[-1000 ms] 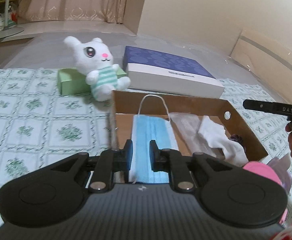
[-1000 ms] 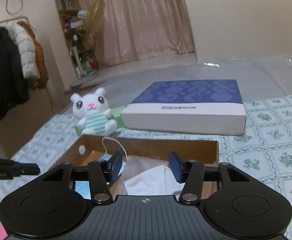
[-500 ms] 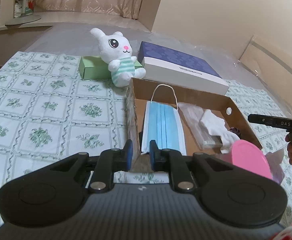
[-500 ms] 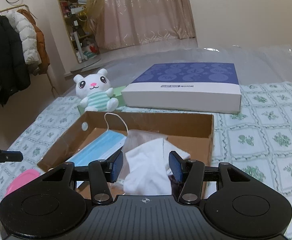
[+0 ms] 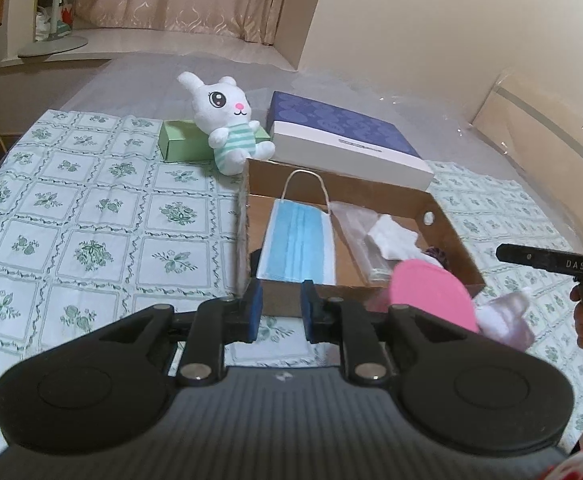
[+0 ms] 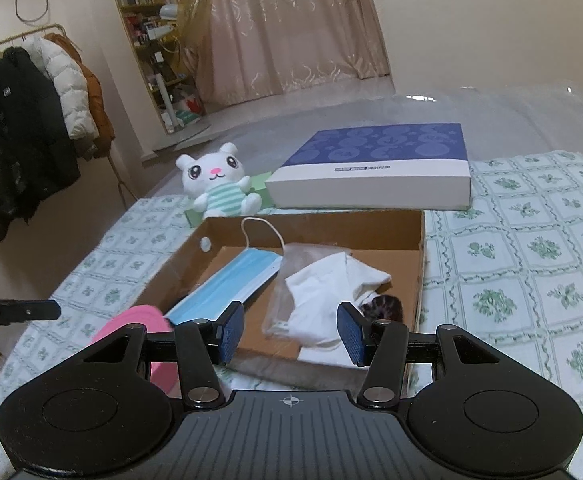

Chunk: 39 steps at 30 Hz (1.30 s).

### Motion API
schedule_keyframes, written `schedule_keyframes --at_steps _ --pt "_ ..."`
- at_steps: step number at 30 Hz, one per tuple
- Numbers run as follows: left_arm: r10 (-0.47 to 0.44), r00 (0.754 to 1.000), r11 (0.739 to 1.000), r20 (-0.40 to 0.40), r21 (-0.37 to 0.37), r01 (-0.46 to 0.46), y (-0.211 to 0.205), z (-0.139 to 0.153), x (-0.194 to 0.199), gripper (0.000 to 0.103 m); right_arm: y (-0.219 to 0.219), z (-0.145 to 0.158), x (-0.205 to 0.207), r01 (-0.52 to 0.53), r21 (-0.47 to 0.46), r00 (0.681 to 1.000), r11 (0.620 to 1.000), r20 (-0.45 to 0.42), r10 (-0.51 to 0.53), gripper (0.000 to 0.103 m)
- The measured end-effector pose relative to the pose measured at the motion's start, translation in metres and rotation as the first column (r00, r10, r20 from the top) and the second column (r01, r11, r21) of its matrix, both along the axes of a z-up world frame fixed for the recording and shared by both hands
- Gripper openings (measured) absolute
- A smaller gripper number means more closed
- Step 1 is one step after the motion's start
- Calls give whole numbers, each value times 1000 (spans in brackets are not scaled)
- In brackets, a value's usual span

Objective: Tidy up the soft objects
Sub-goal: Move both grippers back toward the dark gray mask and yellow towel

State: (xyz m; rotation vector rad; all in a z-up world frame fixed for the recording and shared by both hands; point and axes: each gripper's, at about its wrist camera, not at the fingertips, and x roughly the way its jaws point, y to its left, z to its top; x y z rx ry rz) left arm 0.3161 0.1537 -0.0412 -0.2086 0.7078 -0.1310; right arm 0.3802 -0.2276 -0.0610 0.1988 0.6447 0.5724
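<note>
A shallow cardboard box [image 5: 457,240] [image 6: 418,236] holds a blue face mask [image 5: 299,246] [image 6: 231,282], a clear plastic bag [image 6: 291,264], a white cloth [image 5: 393,238] [image 6: 331,292] and a dark fuzzy item [image 6: 385,306]. A white plush bunny [image 5: 229,122] [image 6: 217,182] sits behind the box. A pink soft object [image 5: 431,294] [image 6: 139,322] lies at the box's near edge. My left gripper [image 5: 278,314] hovers in front of the box, narrowly open and empty. My right gripper [image 6: 291,332] is wide open and empty above the box's near edge.
A blue-and-white flat box [image 5: 347,148] [image 6: 375,168] and a green box [image 5: 183,142] lie behind the cardboard box. A green-patterned cloth [image 5: 71,216] covers the surface. Coats [image 6: 31,120] hang at the left.
Both grippers have pulled back and up from the box. The mask lies flat in the box. The pink object has come into view at the box's near edge.
</note>
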Motion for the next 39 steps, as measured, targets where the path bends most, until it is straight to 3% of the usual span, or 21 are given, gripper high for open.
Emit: schedule_keyframes --at_steps 5,12,25,39 --pt "5 1000 1000 12 -6 -5 -10 13 -25 28 -12 14 -34 25 22 1000 999 15 -25 57" --pt "45 999 999 8 29 -45 -24 24 -71 29 -34 26 -89 48 72 998 996 24 -50 66" --pt "99 995 995 0 23 -99 -44 40 -158 35 -63 23 -174 99 104 995 990 -12 -98 68" --pt "179 984 984 -9 19 -178 -71 35 -240 35 -64 9 -244 96 102 995 990 -49 -91 68"
